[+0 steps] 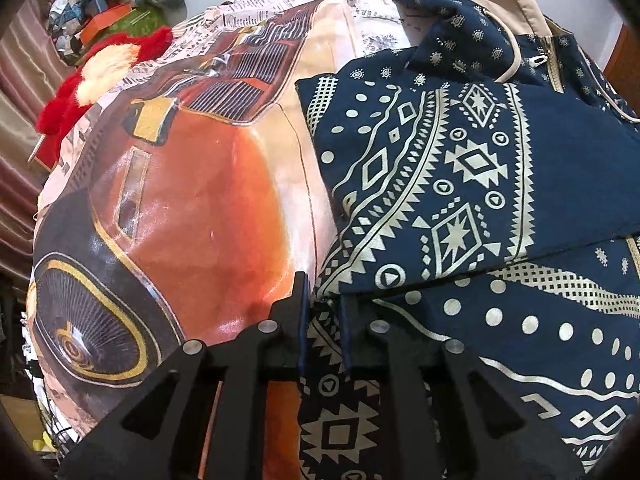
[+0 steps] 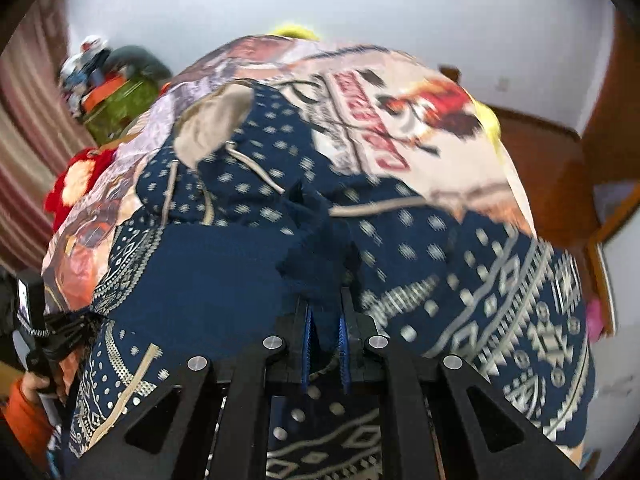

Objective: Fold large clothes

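Note:
A navy hoodie with cream tribal print and a tan-lined hood lies on a bed, one sleeve folded across its chest. My left gripper stands at the hoodie's left edge, its jaws close together with the printed fabric pinched between them. In the right wrist view, which is blurred, the hoodie fills the middle. My right gripper is shut on a bunched piece of plain navy cloth, a sleeve end lifted off the body. The left gripper shows at the far left, held by a hand in an orange sleeve.
The bedspread carries an orange car print. A red plush toy and a pile of boxes and clothes sit at the bed's far left by a striped curtain. Wooden furniture stands on the right.

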A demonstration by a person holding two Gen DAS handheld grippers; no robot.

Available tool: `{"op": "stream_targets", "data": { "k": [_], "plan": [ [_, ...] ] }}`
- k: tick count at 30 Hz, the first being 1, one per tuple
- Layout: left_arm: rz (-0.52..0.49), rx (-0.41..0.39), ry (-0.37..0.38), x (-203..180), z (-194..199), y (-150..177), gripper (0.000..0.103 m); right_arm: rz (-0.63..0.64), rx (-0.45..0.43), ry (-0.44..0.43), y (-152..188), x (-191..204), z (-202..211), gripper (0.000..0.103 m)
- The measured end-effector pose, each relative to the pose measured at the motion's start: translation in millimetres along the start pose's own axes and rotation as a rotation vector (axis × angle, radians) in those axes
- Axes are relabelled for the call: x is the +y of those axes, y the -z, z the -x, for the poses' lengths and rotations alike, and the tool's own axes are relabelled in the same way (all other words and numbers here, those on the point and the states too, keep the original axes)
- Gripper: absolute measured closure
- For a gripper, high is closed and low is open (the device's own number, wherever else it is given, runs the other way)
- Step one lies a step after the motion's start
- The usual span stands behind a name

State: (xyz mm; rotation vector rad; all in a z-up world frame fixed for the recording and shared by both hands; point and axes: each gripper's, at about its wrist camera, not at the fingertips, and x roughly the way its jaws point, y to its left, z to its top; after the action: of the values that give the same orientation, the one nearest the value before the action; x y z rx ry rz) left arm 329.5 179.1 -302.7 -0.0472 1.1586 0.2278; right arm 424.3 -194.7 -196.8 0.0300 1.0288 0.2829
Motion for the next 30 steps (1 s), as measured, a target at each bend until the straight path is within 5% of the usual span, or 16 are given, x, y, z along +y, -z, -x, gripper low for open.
{"op": "stream_targets", "data": {
  "k": [14, 18, 20, 25, 30],
  "plan": [
    [-0.009, -0.032, 0.003, 10, 52, 10, 0.085, 0.055, 0.007, 0.073, 19, -21, 38, 0.093],
    [0.011, -0.084, 0.028, 13, 80, -2, 0.072, 0.046, -0.036, 0.068, 14, -25, 58, 0.089],
    [0.024, -0.131, 0.058, 9, 99, -12, 0.064, 0.021, -0.066, 0.055, 11, -30, 69, 0.082],
    [-0.02, -0.207, 0.102, -18, 127, -38, 0.047, -0.036, -0.176, 0.043, 9, -46, 102, 0.038],
    [-0.082, -0.215, 0.191, -70, 132, -61, 0.034, -0.091, -0.208, 0.061, 19, -73, 125, 0.037]
  ]
}}
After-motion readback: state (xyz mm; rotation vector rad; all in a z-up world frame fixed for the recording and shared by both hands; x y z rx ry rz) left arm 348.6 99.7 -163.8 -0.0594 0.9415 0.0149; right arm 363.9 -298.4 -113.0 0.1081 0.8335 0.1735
